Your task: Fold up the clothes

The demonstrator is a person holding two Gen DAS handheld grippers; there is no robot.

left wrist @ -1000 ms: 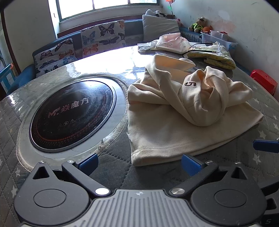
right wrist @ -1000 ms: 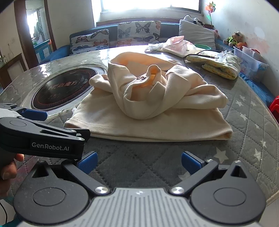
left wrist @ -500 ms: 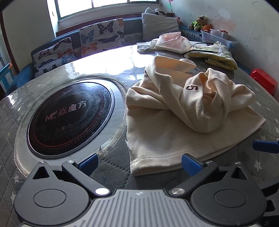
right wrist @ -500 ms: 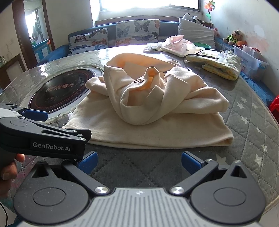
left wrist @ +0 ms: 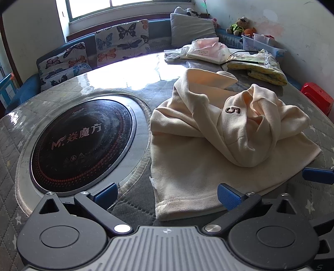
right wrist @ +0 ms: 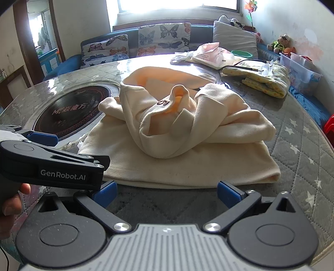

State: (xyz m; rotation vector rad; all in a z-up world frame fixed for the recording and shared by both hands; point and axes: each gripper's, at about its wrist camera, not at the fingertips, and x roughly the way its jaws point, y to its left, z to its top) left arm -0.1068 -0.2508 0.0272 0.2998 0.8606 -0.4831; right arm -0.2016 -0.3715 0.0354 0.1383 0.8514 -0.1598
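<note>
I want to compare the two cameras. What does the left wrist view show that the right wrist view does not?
Only the left wrist view shows the red plastic stool. Only the right wrist view shows the left gripper from the side, a wooden door frame and a pinwheel. Both show the crumpled cream garment with a number 5, the round black cooktop and butterfly cushions.

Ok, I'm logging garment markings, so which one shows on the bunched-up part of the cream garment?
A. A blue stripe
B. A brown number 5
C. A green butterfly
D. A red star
B: a brown 5 is stitched on the crumpled upper fold of the cream garment, seen in the left wrist view and again, turned sideways, in the right wrist view.
</note>
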